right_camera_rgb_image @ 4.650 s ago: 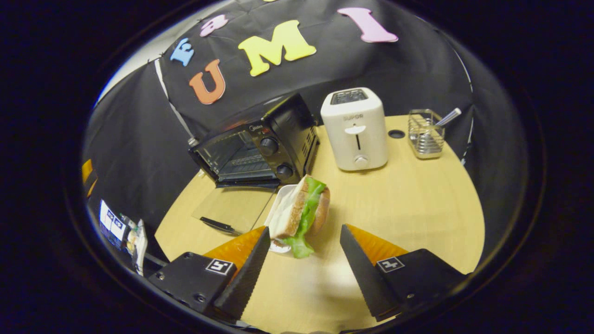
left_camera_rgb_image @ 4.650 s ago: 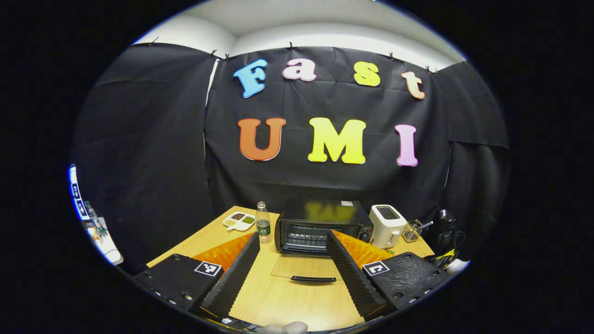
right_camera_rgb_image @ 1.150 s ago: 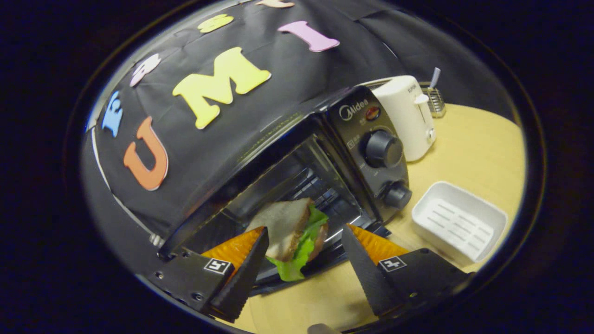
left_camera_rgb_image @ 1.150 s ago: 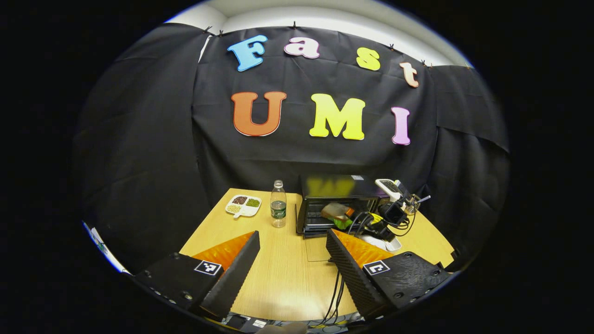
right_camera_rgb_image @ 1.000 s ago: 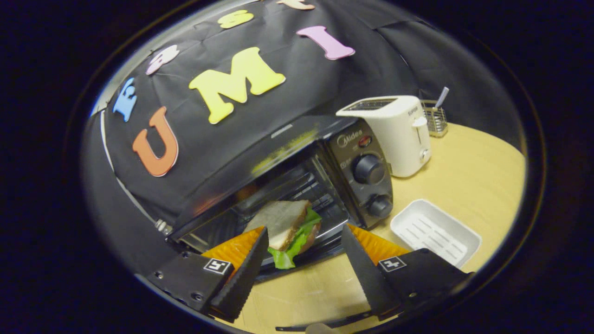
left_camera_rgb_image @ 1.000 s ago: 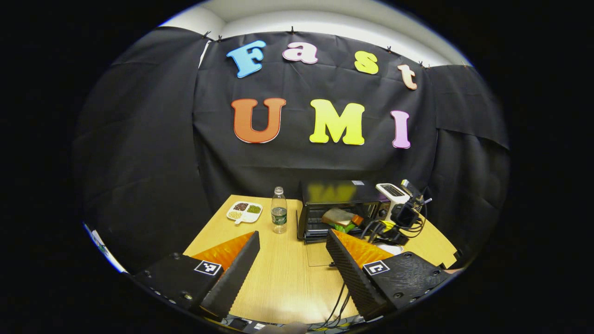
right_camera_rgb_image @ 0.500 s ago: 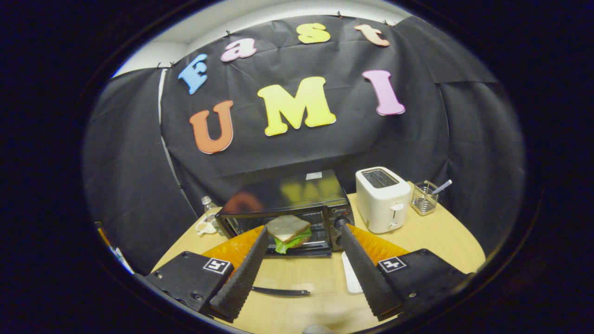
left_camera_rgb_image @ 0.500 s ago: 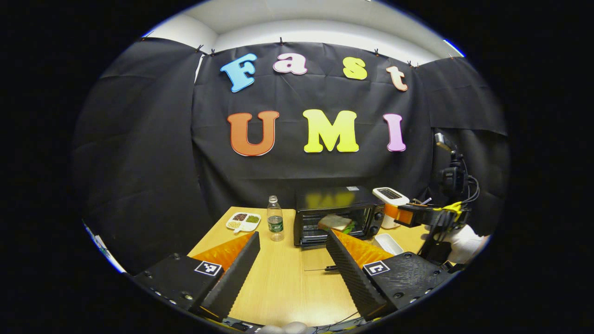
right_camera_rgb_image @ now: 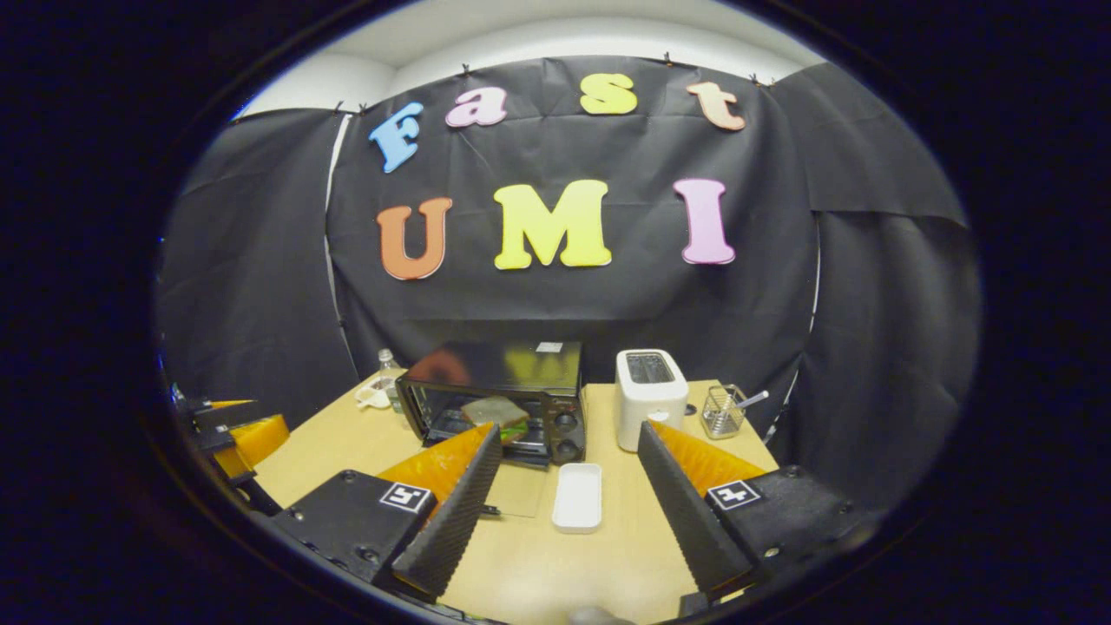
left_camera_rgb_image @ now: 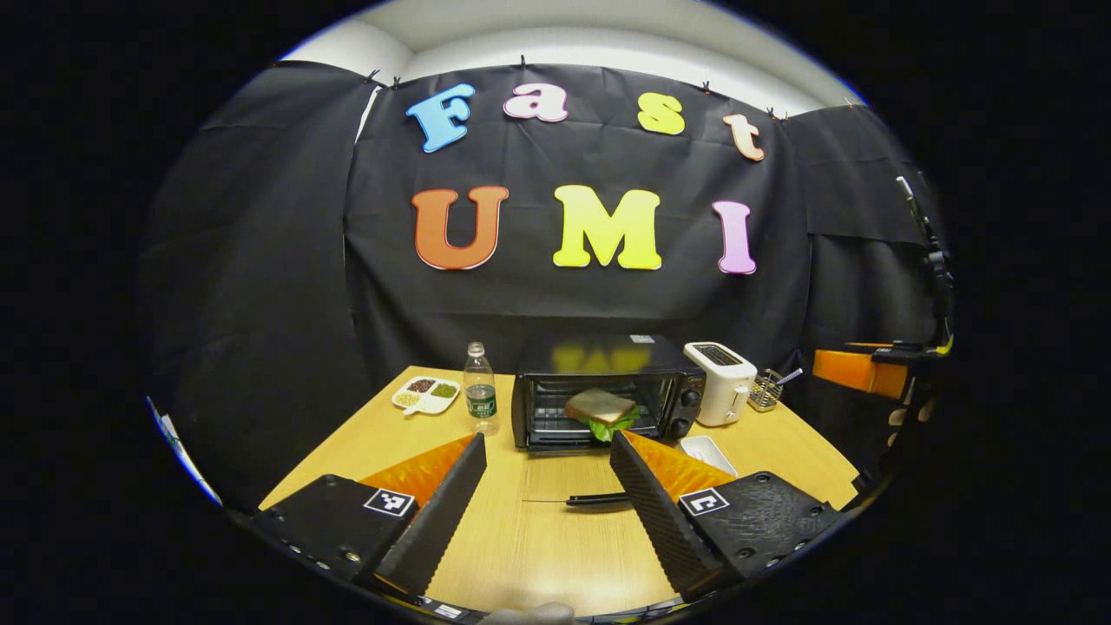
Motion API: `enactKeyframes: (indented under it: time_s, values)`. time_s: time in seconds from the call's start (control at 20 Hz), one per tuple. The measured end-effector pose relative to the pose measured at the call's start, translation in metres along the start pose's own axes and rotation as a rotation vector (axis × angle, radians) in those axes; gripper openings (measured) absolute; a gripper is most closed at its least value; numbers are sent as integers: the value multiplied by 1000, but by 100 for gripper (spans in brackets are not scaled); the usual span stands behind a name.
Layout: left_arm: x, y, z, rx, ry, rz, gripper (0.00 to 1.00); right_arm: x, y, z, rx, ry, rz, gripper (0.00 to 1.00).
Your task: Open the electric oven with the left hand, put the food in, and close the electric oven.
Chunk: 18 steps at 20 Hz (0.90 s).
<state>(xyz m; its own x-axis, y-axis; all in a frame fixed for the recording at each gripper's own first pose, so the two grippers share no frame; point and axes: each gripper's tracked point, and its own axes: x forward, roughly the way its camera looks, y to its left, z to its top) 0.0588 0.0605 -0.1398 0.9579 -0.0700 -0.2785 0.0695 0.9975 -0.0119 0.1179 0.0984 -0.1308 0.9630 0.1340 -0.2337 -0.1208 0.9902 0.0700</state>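
We see the wooden table [left_camera_rgb_image: 391, 434] running from the near edge to the far wall, with the black electric oven [left_camera_rgb_image: 608, 369] at its far middle. The oven's glass door [left_camera_rgb_image: 564, 477] lies folded down flat toward us, its dark handle [left_camera_rgb_image: 594, 498] at the near edge. To the right of the oven stands a white toaster [left_camera_rgb_image: 719, 382], and further right a wire holder [left_camera_rgb_image: 765, 392] with a utensil in it. The left gripper [left_camera_rgb_image: 547, 499] hovers over the near part of the table with its fingers spread wide and nothing between them. The right gripper [right_camera_rgb_image: 564, 495] hangs back from the oven too, fingers likewise parted and empty; in the left gripper view it sits at the far right edge. Left of the oven we note a water bottle [left_camera_rgb_image: 478, 399] and a divided dish [left_camera_rgb_image: 425, 392]. The sandwich [left_camera_rgb_image: 601, 410] rests inside the oven on the rack. An empty white tray [right_camera_rgb_image: 578, 496] lies on the table just right of the open door.
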Motion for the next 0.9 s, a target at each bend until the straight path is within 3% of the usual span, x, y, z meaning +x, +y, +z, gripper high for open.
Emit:
enactKeyframes:
  time_s: [0.25, 0.3, 0.55, 0.6, 0.65, 0.7, 0.75, 0.9]
  values:
    - [28, -31, -44, -30, 85, -11, 95, 0, -21, -2, 7, 38, 21, 90]
    - [34, -37, -59, -25, 108, -13, 95, 0, -26, -1, 6, 42, 19, 100]
    - [65, -59, -130, -46, 258, -29, 95, -8, -50, 2, -20, 52, -4, 100]
    - [71, -62, -143, -51, 289, -31, 95, -10, -55, 1, -25, 54, -13, 90]
    - [76, -67, -154, -48, 309, -41, 95, -12, -61, 0, -32, 56, -26, 90]
    - [83, -71, -168, -42, 336, -47, 95, -14, -66, -1, -36, 61, -38, 100]
    - [87, -74, -178, -38, 359, -54, 95, -16, -70, -3, -38, 70, -48, 90]
    - [101, -81, -197, -22, 412, -72, 95, -21, -83, -12, -37, 93, -83, 90]
